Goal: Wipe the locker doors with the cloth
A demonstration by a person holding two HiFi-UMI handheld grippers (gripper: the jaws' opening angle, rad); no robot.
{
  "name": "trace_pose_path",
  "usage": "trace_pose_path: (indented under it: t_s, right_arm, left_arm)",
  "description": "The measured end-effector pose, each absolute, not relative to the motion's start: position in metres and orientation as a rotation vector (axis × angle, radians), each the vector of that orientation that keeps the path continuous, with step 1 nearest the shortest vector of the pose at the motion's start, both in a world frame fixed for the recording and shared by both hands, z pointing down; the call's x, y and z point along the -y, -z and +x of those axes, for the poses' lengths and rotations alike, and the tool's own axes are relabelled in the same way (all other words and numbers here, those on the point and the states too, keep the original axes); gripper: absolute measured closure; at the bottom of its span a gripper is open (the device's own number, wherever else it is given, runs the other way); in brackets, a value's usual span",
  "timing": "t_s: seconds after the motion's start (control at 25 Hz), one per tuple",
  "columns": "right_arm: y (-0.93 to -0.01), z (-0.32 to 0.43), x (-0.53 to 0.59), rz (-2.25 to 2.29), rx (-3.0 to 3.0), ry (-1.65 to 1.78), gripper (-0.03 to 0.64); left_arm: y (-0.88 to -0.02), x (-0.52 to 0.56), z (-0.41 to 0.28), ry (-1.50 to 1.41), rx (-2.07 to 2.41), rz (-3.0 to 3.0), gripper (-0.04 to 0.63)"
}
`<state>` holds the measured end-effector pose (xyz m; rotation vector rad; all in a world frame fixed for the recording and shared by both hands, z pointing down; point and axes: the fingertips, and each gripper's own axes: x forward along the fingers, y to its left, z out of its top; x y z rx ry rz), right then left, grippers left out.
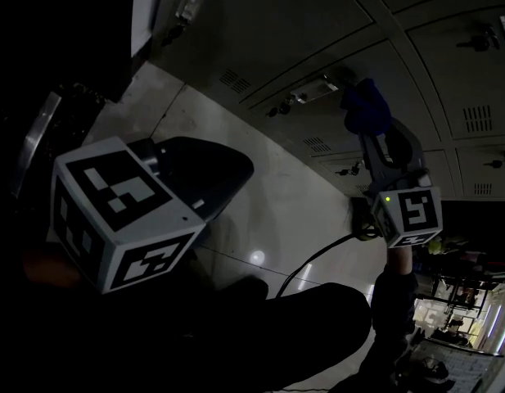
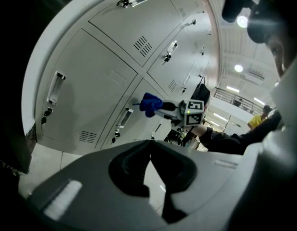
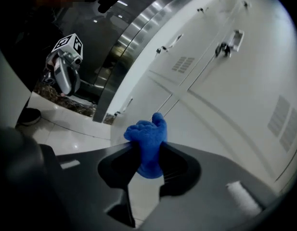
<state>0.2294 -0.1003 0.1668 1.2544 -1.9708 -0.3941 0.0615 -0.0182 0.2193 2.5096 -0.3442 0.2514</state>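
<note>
The right gripper [image 3: 147, 148] has its fingers clamped on the blue cloth [image 3: 147, 139], held by the locker doors [image 3: 225, 95] in the upper right of the head view (contact unclear). The left gripper [image 2: 150, 141], lower left there, has its fingers together on nothing.

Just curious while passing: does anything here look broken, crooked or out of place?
Nothing stands out. The locker doors look shut and undamaged; the right gripper grips the blue cloth, and the left gripper is shut on nothing.
</note>
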Motion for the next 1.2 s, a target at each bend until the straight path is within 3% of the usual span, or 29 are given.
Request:
trace_pose_path:
  t_s: [0.32, 1.2]
  right_arm:
    - [-0.109, 0.255, 0.131, 1.421, 1.866, 0.492, 0.503]
    - [-0.256, 0.274, 0.135, 1.416, 1.91, 0.219, 0.503]
  left_arm:
    - [-0.217, 0.016, 0.056, -0.238, 0.347, 2.498, 0.598]
    - [-0.224, 0.016, 0.065, -0.244, 0.327, 2.476, 0.598]
